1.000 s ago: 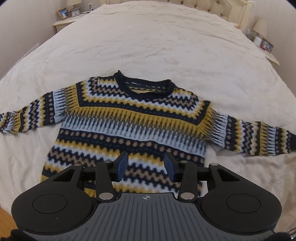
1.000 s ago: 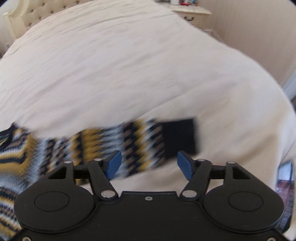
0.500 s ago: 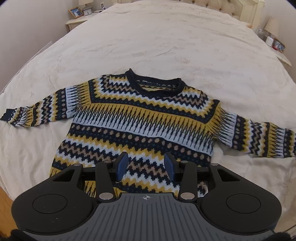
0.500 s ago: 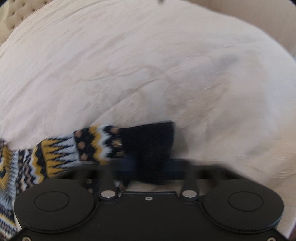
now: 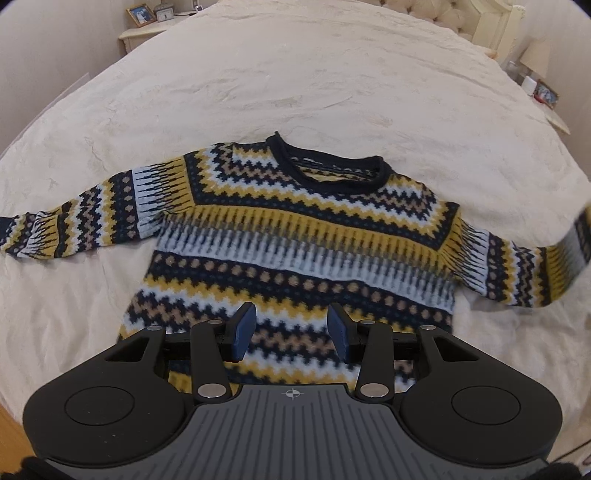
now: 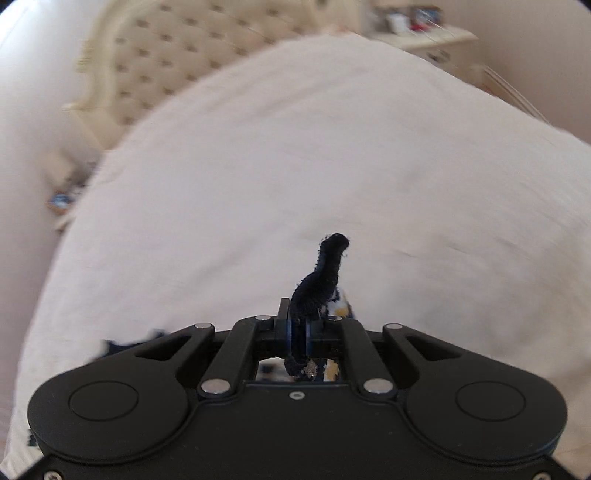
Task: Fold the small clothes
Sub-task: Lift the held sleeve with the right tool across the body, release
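Observation:
A small knitted sweater (image 5: 295, 236) in navy, yellow and white zigzag bands lies face up on the bed, neck away from me. My left gripper (image 5: 291, 328) hovers open above its lower hem with nothing between the blue pads. The sweater's left sleeve (image 5: 70, 225) lies flat and stretched out. Its right sleeve (image 5: 554, 266) rises off the cover at the picture's right edge, blurred. In the right wrist view my right gripper (image 6: 298, 334) is shut on the navy cuff (image 6: 325, 269) of that sleeve, and the cuff's end sticks up past the pads.
The cream bed cover (image 5: 295, 85) spreads wide around the sweater. A tufted headboard (image 6: 177, 70) stands at the far end. Nightstands (image 5: 147, 29) with picture frames and small items flank the bed. A strip of wooden floor (image 5: 7, 435) shows at the lower left.
My right gripper closed on the right sleeve's navy cuff and lifted it, swinging toward the headboard. The left gripper's view slid so the sweater sits further right; its jaws stayed as they were.

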`<state>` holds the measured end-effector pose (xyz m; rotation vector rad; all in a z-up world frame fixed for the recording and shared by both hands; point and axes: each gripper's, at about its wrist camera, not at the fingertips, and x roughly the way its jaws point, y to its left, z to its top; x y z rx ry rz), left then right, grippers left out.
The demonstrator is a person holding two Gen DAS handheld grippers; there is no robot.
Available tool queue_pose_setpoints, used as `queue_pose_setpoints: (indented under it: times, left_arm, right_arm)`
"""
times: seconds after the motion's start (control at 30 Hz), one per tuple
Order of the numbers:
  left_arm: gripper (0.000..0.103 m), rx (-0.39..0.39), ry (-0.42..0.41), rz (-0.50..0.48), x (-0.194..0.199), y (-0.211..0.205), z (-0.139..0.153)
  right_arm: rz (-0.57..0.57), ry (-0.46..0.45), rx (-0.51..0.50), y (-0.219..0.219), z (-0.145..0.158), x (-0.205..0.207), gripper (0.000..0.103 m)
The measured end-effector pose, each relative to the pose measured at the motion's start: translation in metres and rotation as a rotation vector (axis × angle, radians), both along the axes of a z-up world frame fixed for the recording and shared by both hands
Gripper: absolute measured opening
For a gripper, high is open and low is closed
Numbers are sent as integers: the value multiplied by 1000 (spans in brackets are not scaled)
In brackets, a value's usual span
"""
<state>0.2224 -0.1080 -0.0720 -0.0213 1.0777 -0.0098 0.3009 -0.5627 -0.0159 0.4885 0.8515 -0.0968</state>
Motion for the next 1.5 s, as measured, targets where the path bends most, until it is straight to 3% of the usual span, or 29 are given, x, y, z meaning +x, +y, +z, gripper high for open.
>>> queue_pose_setpoints:
  times: [0.1,0.27,0.47,0.6,0.83,0.93,1.03,1.13,1.33,1.5]
  left_arm:
    - [42,-6,-8,-18,6,33,-3]
    - [42,34,-38,-44,13,89,-5]
    - [42,53,-22,-37,19,148,-13]
    - [42,64,-9,-17,22,180,-18]
    - [42,56,1,15,27,211,-22]
    - [42,53,5,16,29,217,-24]
    - [42,48,11,12,32,217,-26]
    - [42,46,8,-3,38,212,-27]
    - [42,34,-23,-48,65,185,-31]
    - [42,19,-40,-89,97,148,-44]
  right_arm:
    - [64,-54,18,62,27,18,12]
    - [187,-89,80,175,38,52,12]
    - [325,-39,152,301,-7,97,12]
    - [407,19,138,373,-42,128,12]
    - [470,139,122,449,-96,135,13]
    - [487,165,114,463,-106,131,17]
    - [507,167,168,483,-126,131,28]
    - [515,153,214,479,-126,131,56]
    - [405,98,245,416,-101,125,59]
    - [236,129,155,327,-97,119,59]
